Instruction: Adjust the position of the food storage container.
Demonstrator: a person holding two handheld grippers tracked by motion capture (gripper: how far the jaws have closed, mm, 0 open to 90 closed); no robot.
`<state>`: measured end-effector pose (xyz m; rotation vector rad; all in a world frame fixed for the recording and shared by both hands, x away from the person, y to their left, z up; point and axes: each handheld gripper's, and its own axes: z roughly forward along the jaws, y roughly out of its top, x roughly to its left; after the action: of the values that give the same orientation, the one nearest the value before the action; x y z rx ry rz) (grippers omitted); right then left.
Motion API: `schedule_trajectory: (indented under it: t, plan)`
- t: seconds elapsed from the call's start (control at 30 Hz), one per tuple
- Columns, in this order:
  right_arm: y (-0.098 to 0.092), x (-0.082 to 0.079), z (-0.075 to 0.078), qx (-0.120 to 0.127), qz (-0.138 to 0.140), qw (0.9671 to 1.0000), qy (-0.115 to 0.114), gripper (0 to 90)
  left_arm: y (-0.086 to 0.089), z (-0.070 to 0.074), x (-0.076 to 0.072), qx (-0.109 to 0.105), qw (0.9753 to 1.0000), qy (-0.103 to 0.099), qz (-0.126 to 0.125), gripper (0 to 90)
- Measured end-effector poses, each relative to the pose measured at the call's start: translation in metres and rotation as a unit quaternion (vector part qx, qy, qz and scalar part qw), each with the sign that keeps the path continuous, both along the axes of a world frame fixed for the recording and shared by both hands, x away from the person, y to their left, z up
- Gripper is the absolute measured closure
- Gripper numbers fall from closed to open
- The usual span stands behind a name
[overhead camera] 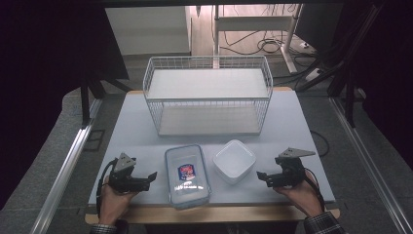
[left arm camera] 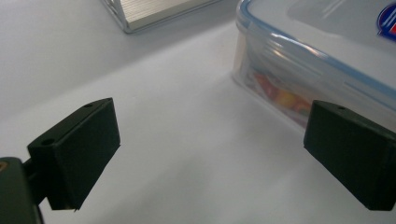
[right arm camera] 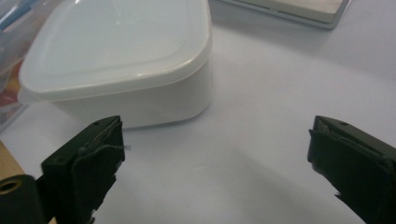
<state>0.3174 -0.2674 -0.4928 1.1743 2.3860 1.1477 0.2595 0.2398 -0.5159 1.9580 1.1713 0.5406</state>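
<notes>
1. High view: a clear lidded container [overhead camera: 187,175] with a red and blue label lies near the front edge of the counter [overhead camera: 131,126], and a white square tub [overhead camera: 234,161] sits just beside it to the right. Behind both stands an empty white wire basket [overhead camera: 208,95]. The left tool [overhead camera: 148,179] rests at the left of the clear container and the right tool [overhead camera: 263,177] at the right of the white tub, each held in a hand and apart from its box. The work looks to be at its very start: a reach for the boxes, likely to lift them toward the basket

2. Left gripper view: the left tool's jaws stand wide apart with nothing between them. The clear container [left arm camera: 322,60] lies ahead and toward the right jaw, with its blue-rimmed lid on and something coloured inside. To grip well, I would shift the tool so that the container's near end sits squarely between the jaws, then close below the lid's rim, not on the lid, which might pop off

3. Right gripper view: the right tool is likewise spread wide and empty. The white tub [right arm camera: 121,60], lid on, lies ahead and toward the left jaw. Its corners are rounded and its walls look smooth, so it may slip; I would centre the tool on a flat side, come in low and level, and close gently under the lid's lip
</notes>
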Motion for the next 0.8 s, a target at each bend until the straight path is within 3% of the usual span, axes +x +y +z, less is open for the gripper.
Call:
schedule_trajectory:
  t: [0.1,0.37,0.53,0.73,0.8]
  plan:
    - [-0.0015,0.0004,0.0011,0.007,-0.001,1.0,-0.003,8.1,-0.0053,0.0005,-0.0045,0.019,0.9998,-0.007,-0.002,3.0]
    - [0.0,0.0035,-0.0018,0.002,0.011,0.9999,0.004,21.2,-0.0108,0.001,-0.0112,0.004,1.0,-0.007,-0.006,5.2]
    - [0.0008,0.004,-0.0022,-0.002,0.018,0.9998,0.004,25.4,-0.0115,-0.0003,-0.009,0.007,1.0,-0.002,-0.003,9.1]
    - [-0.0027,0.0066,0.0037,-0.011,0.026,0.9996,-0.007,31.3,-0.0066,0.0028,-0.0065,-0.04,0.9991,0.013,-0.003,9.7]
    - [-0.0038,0.0076,0.0054,-0.009,0.024,0.9996,-0.006,34.1,-0.0062,0.003,-0.0068,-0.042,0.9991,0.011,-0.002,9.3]
